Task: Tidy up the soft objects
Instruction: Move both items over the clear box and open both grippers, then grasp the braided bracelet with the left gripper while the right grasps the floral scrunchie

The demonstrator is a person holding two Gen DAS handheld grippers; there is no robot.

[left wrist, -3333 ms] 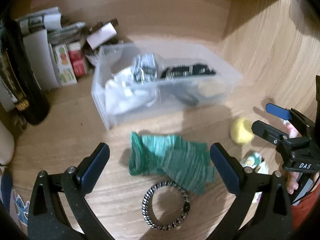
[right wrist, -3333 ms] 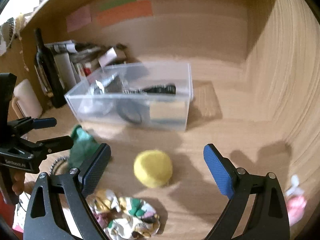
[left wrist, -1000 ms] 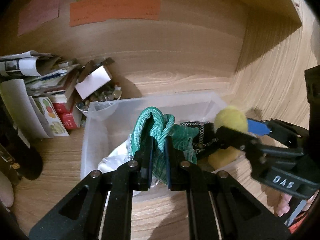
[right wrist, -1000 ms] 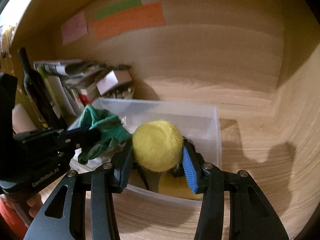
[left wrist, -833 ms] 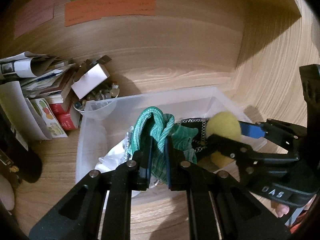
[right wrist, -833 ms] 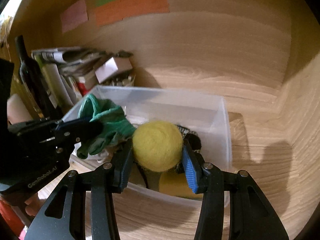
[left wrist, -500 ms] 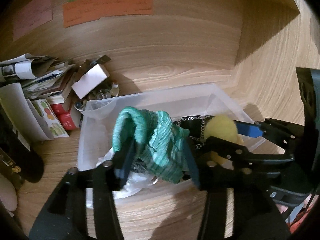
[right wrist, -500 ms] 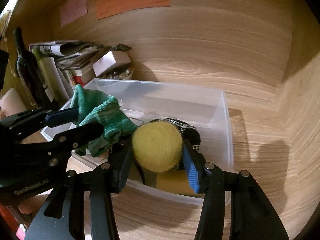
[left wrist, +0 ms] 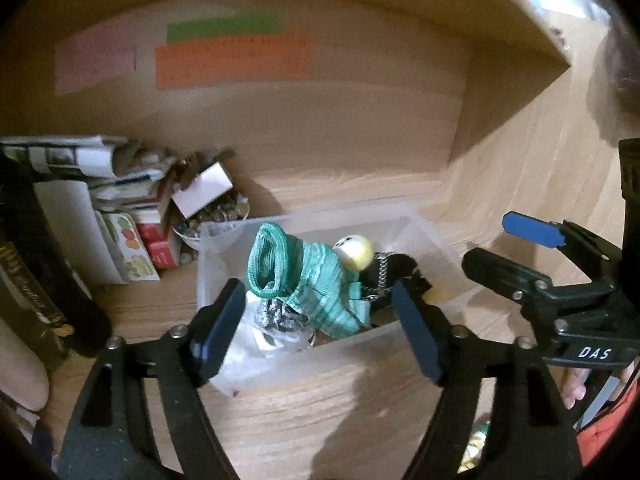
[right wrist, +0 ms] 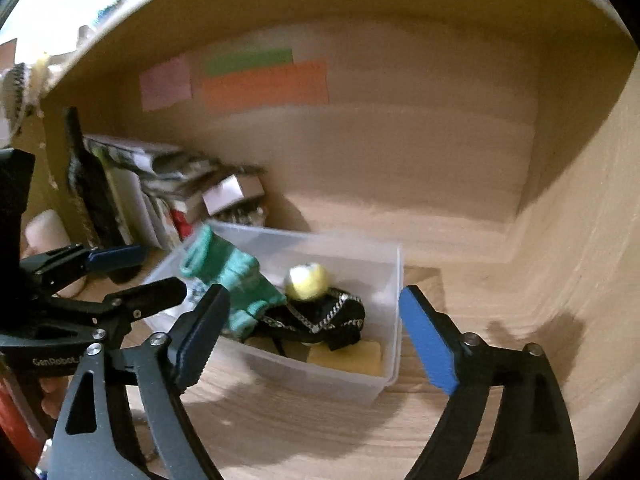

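A clear plastic bin (left wrist: pixel 420 224) (right wrist: pixel 384 264) stands on the wooden shelf. In it lie a green knitted sock (left wrist: pixel 316 280) (right wrist: pixel 236 276) and a yellow felt ball (left wrist: pixel 356 256) (right wrist: pixel 308 276), on top of a black item with a chain (right wrist: pixel 320 320). My left gripper (left wrist: pixel 320 328) is open and empty, held back above the bin's near wall. My right gripper (right wrist: pixel 308 332) is open and empty, also in front of the bin. Each gripper shows in the other's view, the right one (left wrist: pixel 516 248) and the left one (right wrist: pixel 132 276).
Books, papers and a small white box (left wrist: pixel 204 188) are stacked left of the bin, with a dark bottle (left wrist: pixel 36 280) at the far left. Coloured paper notes (left wrist: pixel 232 60) hang on the back wall. A wooden side wall (right wrist: pixel 580 240) rises at the right.
Both grippers have opened and pulled back from the bin. The green sock and the yellow ball were let go and now lie inside the bin.
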